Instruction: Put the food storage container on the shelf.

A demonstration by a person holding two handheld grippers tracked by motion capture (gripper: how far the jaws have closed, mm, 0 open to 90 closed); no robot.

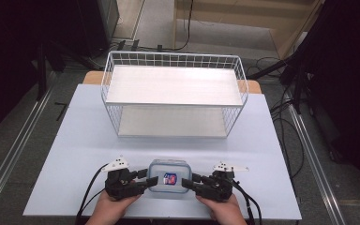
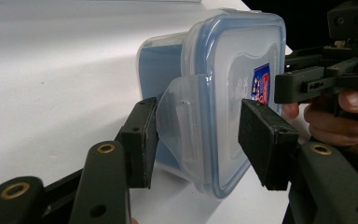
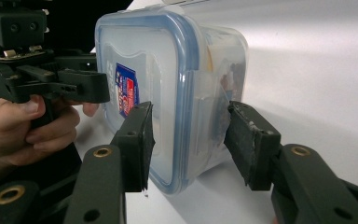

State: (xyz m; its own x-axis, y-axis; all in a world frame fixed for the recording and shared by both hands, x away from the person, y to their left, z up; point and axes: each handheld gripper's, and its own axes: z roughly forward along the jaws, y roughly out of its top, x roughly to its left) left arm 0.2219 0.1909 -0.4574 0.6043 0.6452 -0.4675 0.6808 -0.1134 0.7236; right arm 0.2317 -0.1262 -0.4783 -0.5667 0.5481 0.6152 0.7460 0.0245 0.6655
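In the high view, nearest the camera, two hands come in from the bottom edge, each holding a black gripper against a small clear lidded container [image 1: 169,178] near the front edge of the pale table [image 1: 75,154]. The left gripper [image 1: 146,180] meets the container's left end and the right gripper [image 1: 187,182] its right end; a white wire shelf basket [image 1: 173,93] stands well behind them. From this height it is hard to tell whether the jaws touch the container. The left gripper view looks closer: its jaws are parted wide around the container's end latch flap [image 2: 182,126], one jaw under the body, the other over the blue-rimmed lid, seemingly with small gaps. The right gripper view shows the opposite end, its jaws likewise spread on either side of the rim, gripping nothing firmly, with the lid's red and blue label [image 3: 125,88] visible.
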